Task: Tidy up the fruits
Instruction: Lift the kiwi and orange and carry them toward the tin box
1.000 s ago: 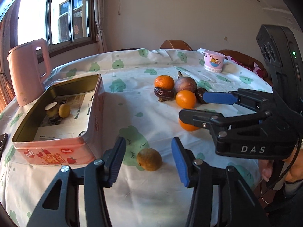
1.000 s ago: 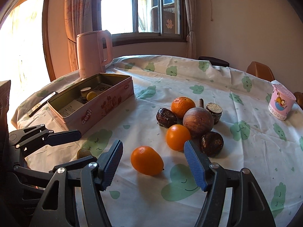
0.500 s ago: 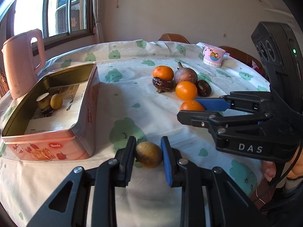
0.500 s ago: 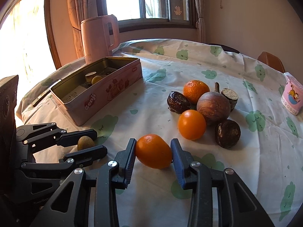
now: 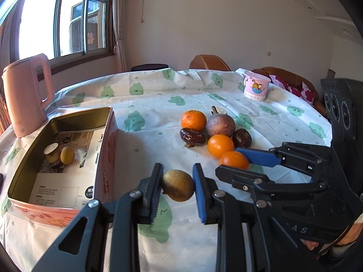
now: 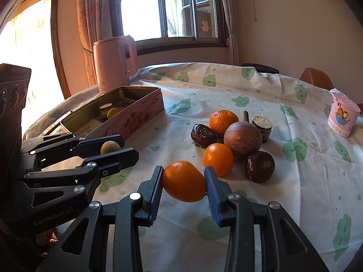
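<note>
My left gripper (image 5: 178, 181) is shut on a small brownish-yellow fruit (image 5: 178, 188), held just above the tablecloth beside the pink tin box (image 5: 106, 140). My right gripper (image 6: 183, 178) is shut on an oval orange fruit (image 6: 183, 181) close to the fruit pile. The pile holds a mandarin (image 6: 223, 122), a round purple-brown fruit (image 6: 242, 137), a smaller orange (image 6: 218, 158) and dark brown fruits (image 6: 259, 166). Inside the tin lie a small yellow fruit (image 5: 67, 155) and a cut piece. Each gripper also shows in the other's view, the left gripper (image 6: 122, 147) and the right gripper (image 5: 229, 164).
A pink kettle (image 5: 25, 95) stands behind the tin at the left. A pink cartoon cup (image 5: 257, 89) sits at the far right of the round table. Brown chairs (image 5: 208, 62) stand behind the table. Bare tablecloth (image 6: 295, 204) lies right of the pile.
Both grippers went from open around their fruits to shut on them. The left one has since risen a little with the brownish fruit; the right one has stayed in place.
</note>
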Demonstrator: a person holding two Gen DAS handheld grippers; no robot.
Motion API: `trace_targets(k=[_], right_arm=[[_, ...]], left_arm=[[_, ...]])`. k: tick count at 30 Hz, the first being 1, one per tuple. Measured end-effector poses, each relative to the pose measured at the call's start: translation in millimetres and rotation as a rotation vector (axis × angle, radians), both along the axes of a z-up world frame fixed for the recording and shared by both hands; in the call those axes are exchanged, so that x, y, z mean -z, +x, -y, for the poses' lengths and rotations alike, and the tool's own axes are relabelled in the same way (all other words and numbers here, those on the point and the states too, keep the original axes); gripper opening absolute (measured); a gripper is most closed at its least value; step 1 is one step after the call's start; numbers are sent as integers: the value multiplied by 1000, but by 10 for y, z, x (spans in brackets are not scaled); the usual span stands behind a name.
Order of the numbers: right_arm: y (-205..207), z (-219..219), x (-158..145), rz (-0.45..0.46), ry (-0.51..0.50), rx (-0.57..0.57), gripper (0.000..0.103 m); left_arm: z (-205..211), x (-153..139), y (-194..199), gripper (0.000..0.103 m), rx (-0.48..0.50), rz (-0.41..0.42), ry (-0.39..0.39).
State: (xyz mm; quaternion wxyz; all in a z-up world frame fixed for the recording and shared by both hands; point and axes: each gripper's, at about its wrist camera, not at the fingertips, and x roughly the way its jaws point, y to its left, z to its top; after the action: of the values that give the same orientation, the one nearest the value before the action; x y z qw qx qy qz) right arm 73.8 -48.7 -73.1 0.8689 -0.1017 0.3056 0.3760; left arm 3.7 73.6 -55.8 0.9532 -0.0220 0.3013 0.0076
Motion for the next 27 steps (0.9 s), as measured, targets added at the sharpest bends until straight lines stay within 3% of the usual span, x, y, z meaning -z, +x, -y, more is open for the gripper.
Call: trace_targets(k=[27], right_arm=[[-168, 153, -114, 133, 92, 41, 39]], left_arm=[[71, -47, -127, 28, -70, 129, 75]])
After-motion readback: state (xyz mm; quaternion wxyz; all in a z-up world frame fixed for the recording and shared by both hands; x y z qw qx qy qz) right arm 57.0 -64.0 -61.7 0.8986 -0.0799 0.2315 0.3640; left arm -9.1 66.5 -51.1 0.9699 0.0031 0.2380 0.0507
